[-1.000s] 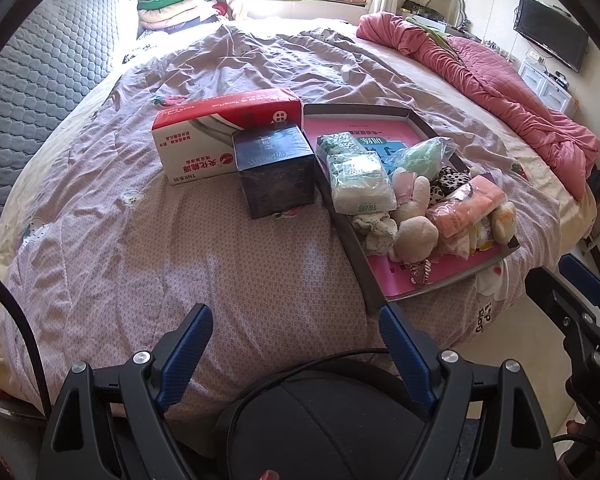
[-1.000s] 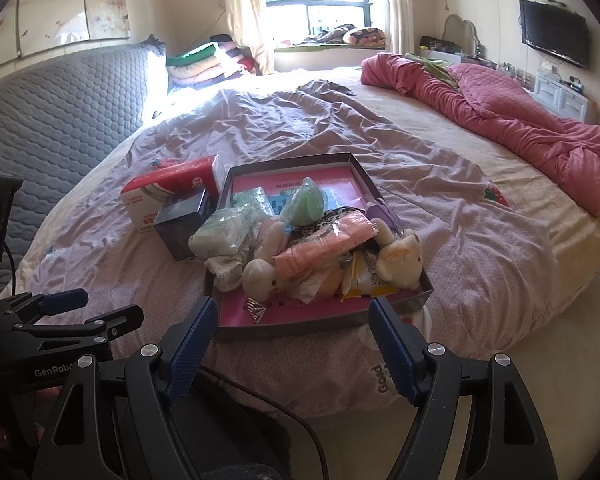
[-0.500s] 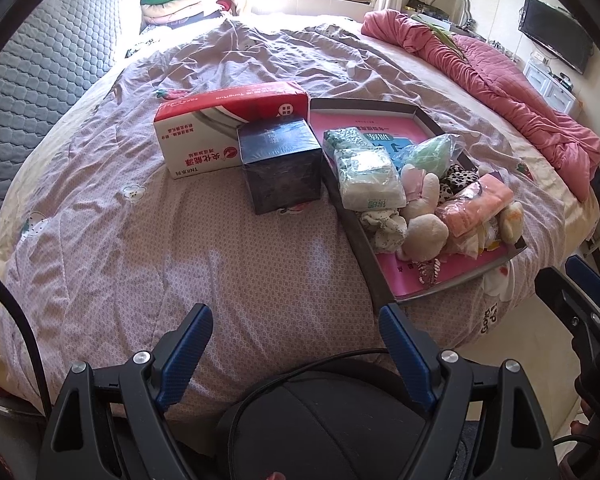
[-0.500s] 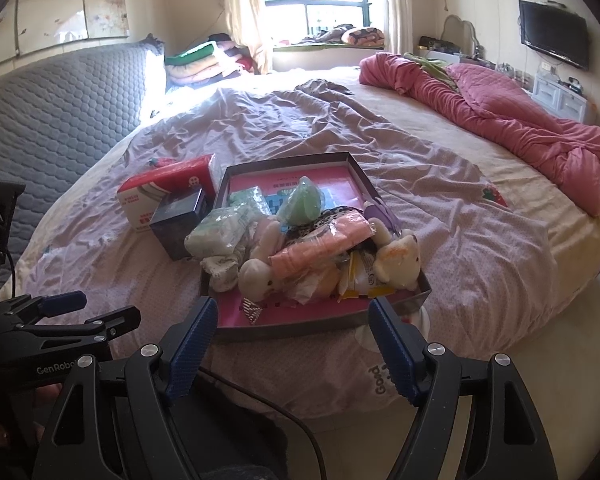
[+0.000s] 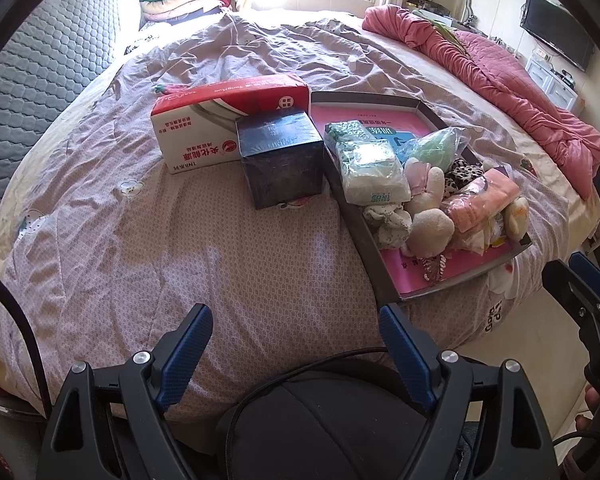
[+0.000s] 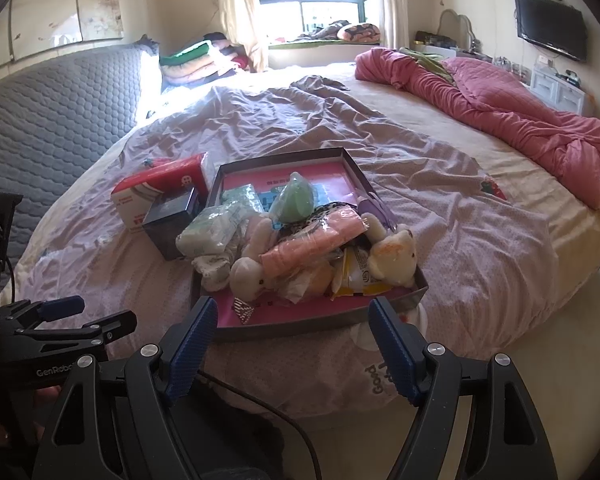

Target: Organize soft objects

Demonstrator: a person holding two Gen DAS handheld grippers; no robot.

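Several soft things are heaped in the shallow grey tray with the pink floor (image 6: 312, 326), which lies at the centre of the right wrist view, on the wrinkled lilac bedspread (image 5: 140, 240) near the bed's rounded edge. Among them are a cream plush bunny (image 6: 249, 270), a cream plush bear in clear wrap (image 6: 394, 258), a rolled peach cloth in plastic (image 6: 316, 240), a white tissue pack (image 5: 370, 170) and a bagged green bundle (image 6: 296, 199).

The heap is interlocked, so pulling one item would likely drag its neighbours over the low rim. Slick wrapping may slip from the pads. The tray's near corner sits close to the mattress edge, so a push could tip it toward the floor.

Just left of the tray stand a dark blue cardboard cube (image 5: 282, 160) and a red-and-white carton (image 5: 228, 112), both easily nudged.

The left gripper (image 5: 296, 336) and right gripper (image 6: 292, 328) both hang spread wide and empty, short of the bed.
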